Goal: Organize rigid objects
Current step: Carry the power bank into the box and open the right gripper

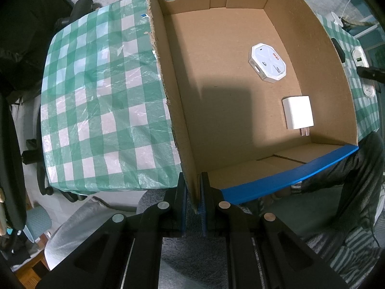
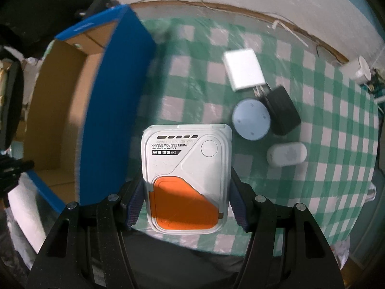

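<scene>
My left gripper (image 1: 192,192) is shut on the near corner wall of the open cardboard box (image 1: 178,130) with blue tape on its rim. Inside lie a white octagonal device (image 1: 268,63) and a white plug charger (image 1: 298,115). My right gripper (image 2: 186,202) is shut on a white and orange wireless powerbank (image 2: 187,175), held above the table to the right of the box (image 2: 105,110). Beyond it on the checked cloth lie a white charger (image 2: 243,73), a round pale blue puck (image 2: 251,122), a black adapter (image 2: 284,114) and a white oval device (image 2: 286,154).
The box stands on a table with a green and white checked cloth (image 1: 96,110). A white power strip (image 1: 362,72) lies past the box's right wall. A white cup (image 2: 359,71) stands at the table's far right edge. Dark chairs (image 1: 14,144) stand left of the table.
</scene>
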Motion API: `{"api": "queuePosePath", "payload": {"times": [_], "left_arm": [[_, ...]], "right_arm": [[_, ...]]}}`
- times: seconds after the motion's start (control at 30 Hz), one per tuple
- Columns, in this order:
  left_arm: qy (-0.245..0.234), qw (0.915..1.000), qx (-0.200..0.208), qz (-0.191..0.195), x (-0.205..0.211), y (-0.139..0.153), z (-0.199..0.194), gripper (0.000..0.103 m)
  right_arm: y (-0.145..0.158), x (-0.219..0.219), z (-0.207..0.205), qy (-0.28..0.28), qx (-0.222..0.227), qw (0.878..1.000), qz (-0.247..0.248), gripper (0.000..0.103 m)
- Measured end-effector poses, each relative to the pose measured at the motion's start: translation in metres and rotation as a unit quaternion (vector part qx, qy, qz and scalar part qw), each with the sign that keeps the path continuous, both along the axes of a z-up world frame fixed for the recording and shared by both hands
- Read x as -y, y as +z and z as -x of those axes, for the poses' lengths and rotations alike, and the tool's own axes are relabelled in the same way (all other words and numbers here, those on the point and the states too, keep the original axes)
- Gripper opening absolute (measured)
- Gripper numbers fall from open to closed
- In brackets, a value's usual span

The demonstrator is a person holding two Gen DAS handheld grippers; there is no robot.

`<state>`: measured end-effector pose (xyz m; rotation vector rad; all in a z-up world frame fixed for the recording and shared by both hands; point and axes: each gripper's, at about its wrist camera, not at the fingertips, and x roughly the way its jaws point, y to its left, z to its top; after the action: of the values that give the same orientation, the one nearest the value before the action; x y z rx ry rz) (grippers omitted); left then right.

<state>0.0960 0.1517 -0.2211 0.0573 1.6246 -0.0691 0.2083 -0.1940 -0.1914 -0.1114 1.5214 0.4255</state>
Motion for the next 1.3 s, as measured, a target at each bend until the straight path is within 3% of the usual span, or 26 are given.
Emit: {"api": "queuePosePath", "payload": {"times": [0.17, 0.5, 0.87, 1.3], "left_arm": [[0.000, 1.0000, 0.000, 0.000, 0.000, 0.000, 0.000, 0.010], [0.000, 1.0000, 0.000, 0.001, 0.000, -0.001, 0.000, 0.010], [0.000, 1.0000, 0.001, 0.002, 0.002, -0.001, -0.001, 0.010], [0.002, 1.0000, 0.002, 0.005, 0.001, -0.001, -0.001, 0.010]], "right_arm": [[0.025, -0.034, -0.002, 0.025, 0.013, 1.000, -0.011, 0.064], [0.045, -0.099, 0.002, 0.068, 0.026, 0.997, -0.031, 0.064], [0.028, -0.145, 0.004, 0.098, 0.016, 0.995, -0.031, 0.064], [-0.005, -0.157, 0.005, 0.098, 0.007, 0.995, 0.002, 0.064]]}}
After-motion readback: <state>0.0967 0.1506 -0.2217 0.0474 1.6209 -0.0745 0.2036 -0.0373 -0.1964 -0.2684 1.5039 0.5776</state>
